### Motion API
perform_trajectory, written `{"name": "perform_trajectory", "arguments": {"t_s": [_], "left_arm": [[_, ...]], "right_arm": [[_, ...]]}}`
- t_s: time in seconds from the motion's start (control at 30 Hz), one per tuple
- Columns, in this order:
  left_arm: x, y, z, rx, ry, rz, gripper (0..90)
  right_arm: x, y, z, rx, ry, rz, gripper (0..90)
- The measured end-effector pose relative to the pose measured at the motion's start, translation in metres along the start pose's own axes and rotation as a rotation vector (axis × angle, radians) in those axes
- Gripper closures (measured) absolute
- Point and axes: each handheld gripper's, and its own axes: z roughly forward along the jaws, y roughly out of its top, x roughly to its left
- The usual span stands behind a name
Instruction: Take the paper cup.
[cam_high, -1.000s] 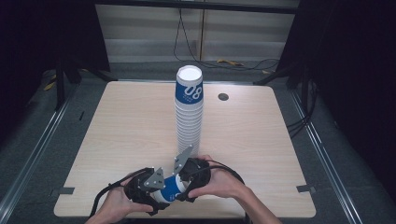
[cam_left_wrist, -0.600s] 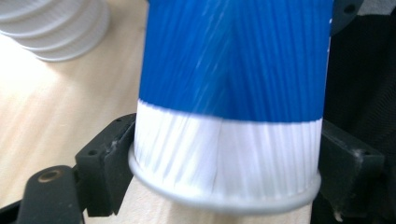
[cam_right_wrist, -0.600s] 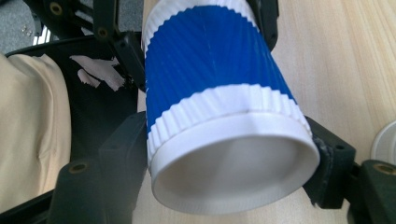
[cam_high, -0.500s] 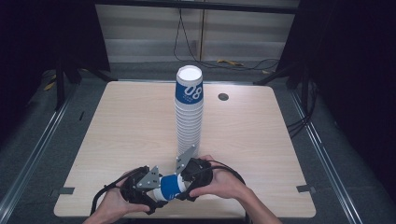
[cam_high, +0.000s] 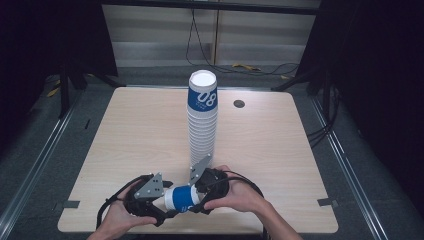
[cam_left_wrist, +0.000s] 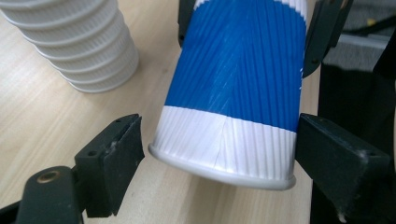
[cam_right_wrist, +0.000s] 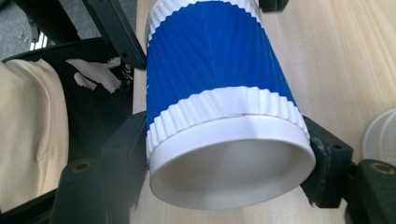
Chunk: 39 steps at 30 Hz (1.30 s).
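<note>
Just closed around the cup (cam_right_wrist: 224, 93) – right claw (cam_right_wrist: 229, 158) now clamped on its rim end, left claw (cam_left_wrist: 219, 154) apart round the base, near the counter's (cam_high: 125, 130) front edge – likely steadying for a handover.

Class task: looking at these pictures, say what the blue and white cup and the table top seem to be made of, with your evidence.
Blue and white cup: probably paper, matt, with a ribbed, corrugated sleeve and a rolled rim. Table top: light wood-grain surface, smooth and slightly satin; likely laminate or veneer, though the pictures leave that open.

Ribbed cup (cam_high: 181, 198) blue with white bands; stacked cups (cam_high: 202, 134) white, perhaps ribbed; table (cam_high: 130, 135) pale wood-grain
</note>
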Motion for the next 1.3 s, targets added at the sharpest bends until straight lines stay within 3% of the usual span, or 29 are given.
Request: {"name": "perform_trajectory", "arguments": {"t_s": [0.13, 0.3, 0.37, 0.43, 0.53, 0.7, 0.77, 0.87, 0.93, 1.13, 1.3], "left_arm": [[0.002, -0.001, -0.005, -0.048, 0.015, -0.016, 15.8], [0.003, -0.001, -0.011, -0.148, 0.006, -0.046, 15.8], [0.003, -0.001, -0.012, -0.19, 0.003, -0.069, 15.7], [0.006, -0.002, -0.015, -0.253, -0.027, -0.127, 15.7], [0.009, -0.004, -0.02, -0.302, -0.01, -0.158, 15.6], [0.014, -0.008, -0.025, -0.346, 0.005, -0.183, 15.5], [0.013, -0.008, -0.025, -0.349, 0.007, -0.171, 15.5], [0.011, -0.006, -0.024, -0.357, 0.008, -0.161, 15.5], [0.01, -0.005, -0.023, -0.355, 0.008, -0.159, 15.5], [0.01, -0.005, -0.021, -0.372, 0.008, -0.179, 15.5], [0.013, -0.005, -0.026, -0.407, 0.026, -0.206, 15.5]], "right_arm": [[-0.001, -0.006, -0.004, -0.018, -0.025, 0.026, 28.2], [-0.001, -0.018, -0.008, -0.073, -0.061, 0.052, 28.1], [-0.001, -0.023, -0.009, -0.103, -0.071, 0.073, 28.1], [-0.001, -0.027, -0.009, -0.132, -0.074, 0.093, 28.1], [-0.003, -0.036, -0.011, -0.209, -0.072, 0.124, 28.0], [-0.004, -0.046, -0.012, -0.334, -0.061, 0.178, 27.9], [-0.005, -0.051, -0.011, -0.403, -0.056, 0.184, 27.9], [-0.003, -0.053, -0.008, -0.432, -0.061, 0.176, 27.8], [-0.002, -0.054, -0.006, -0.48, -0.052, 0.179, 27.7], [0.002, -0.056, 0.003, -0.534, -0.062, 0.156, 27.6], [0.001, -0.06, 0.008, -0.598, -0.059, 0.192, 27.5]]}}
